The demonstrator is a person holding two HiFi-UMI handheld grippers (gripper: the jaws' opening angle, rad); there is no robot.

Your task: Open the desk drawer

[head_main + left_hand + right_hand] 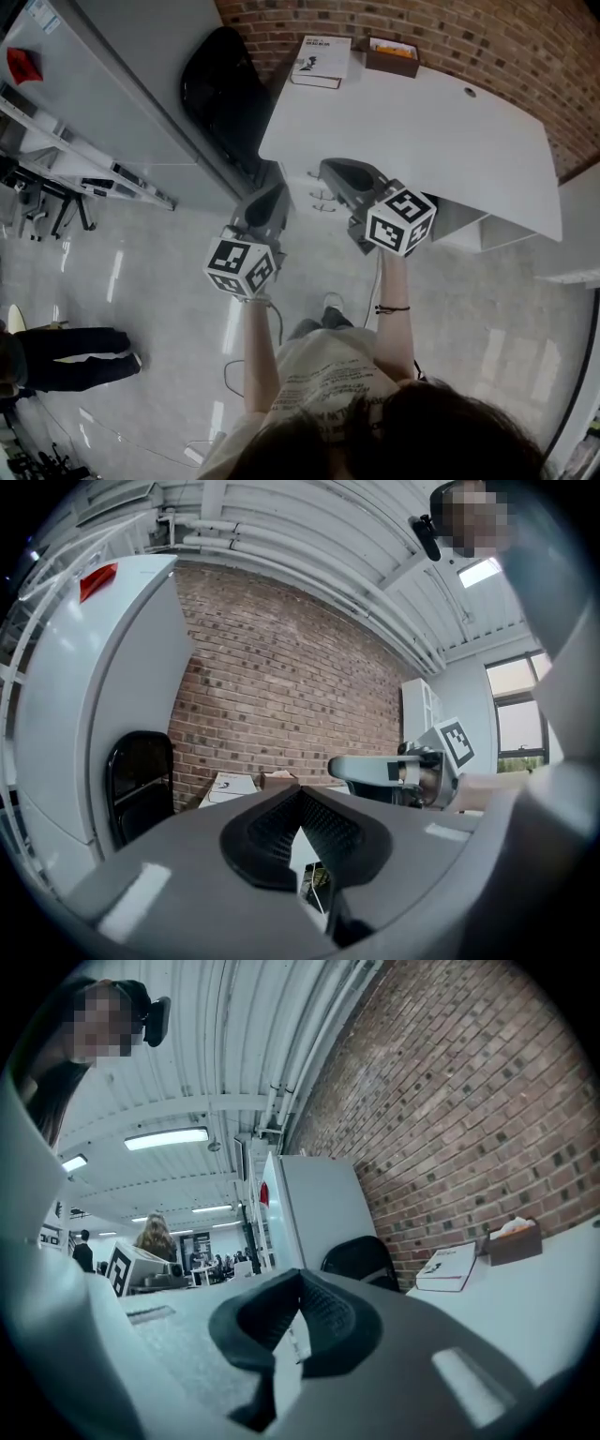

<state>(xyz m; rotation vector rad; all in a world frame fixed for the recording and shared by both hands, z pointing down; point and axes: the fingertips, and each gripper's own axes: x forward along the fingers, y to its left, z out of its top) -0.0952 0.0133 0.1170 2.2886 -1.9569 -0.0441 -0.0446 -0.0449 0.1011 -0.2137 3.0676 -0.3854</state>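
Note:
The white desk (441, 131) stands against the brick wall. Under its front edge at the right a pale grey drawer unit (464, 221) shows partly; its handle is hidden. My left gripper (269, 201) hangs just off the desk's near left corner, jaws shut and empty. The right gripper (339, 174) hovers at the desk's front edge, left of the drawer unit, also shut on nothing. In the left gripper view the jaws (300, 791) meet at their tips and the right gripper (403, 767) shows beside them. In the right gripper view the jaws (300, 1277) are likewise closed.
A book (321, 61) and a brown box (392, 56) lie at the desk's back edge. A black chair (225, 89) stands left of the desk, beside a tall white cabinet (112, 103). Another person's legs (75, 356) show on the floor at the left.

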